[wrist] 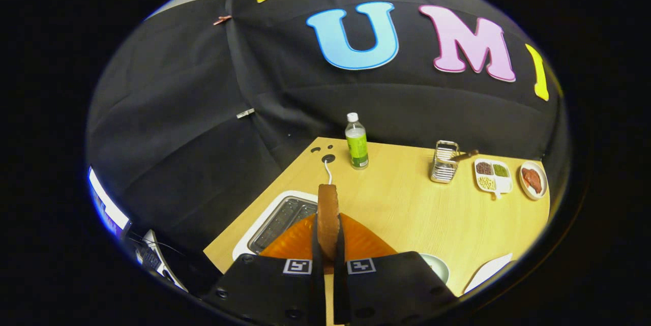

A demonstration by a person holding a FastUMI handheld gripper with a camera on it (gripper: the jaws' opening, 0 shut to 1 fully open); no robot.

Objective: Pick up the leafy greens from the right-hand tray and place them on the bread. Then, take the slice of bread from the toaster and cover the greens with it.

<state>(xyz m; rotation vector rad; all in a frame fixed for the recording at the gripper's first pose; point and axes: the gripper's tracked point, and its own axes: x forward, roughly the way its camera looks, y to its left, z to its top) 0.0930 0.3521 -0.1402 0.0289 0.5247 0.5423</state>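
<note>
Slice of bread (328, 214), brown crust edge-on, upright, clamped between the two fingers of the tongs (328, 252). Fingers nearly closed, gap only as wide as the slice, both pressing its flat faces. Slice raised above the toaster (277, 219), a white-rimmed box with a dark slotted top, just ahead of the fingers at about 10 o'clock from them. Orange translucent piece (358, 242) fanning out to both sides of the fingers, partly over the toaster; nature unclear. White cable (328, 172) running from behind the slice toward a dark hole in the table (407, 214) at 12 o'clock. Green-labelled bottle (357, 142) with white cap, upright, beyond the fingers at about 1 o'clock, near the far table edge. Wire rack (444, 162) farther along at 2 o'clock, a brown-handled utensil resting against it. Divided white tray (492, 176) just beside the rack, holding brown, green and yellowish portions in separate compartments. Round plate (533, 180) with a reddish-brown item just beside the tray, at the far corner. Pale plate rim (437, 266) and a white plate edge (488, 270) close to the fingers at 3 to 4 o'clock, contents hidden.
</note>
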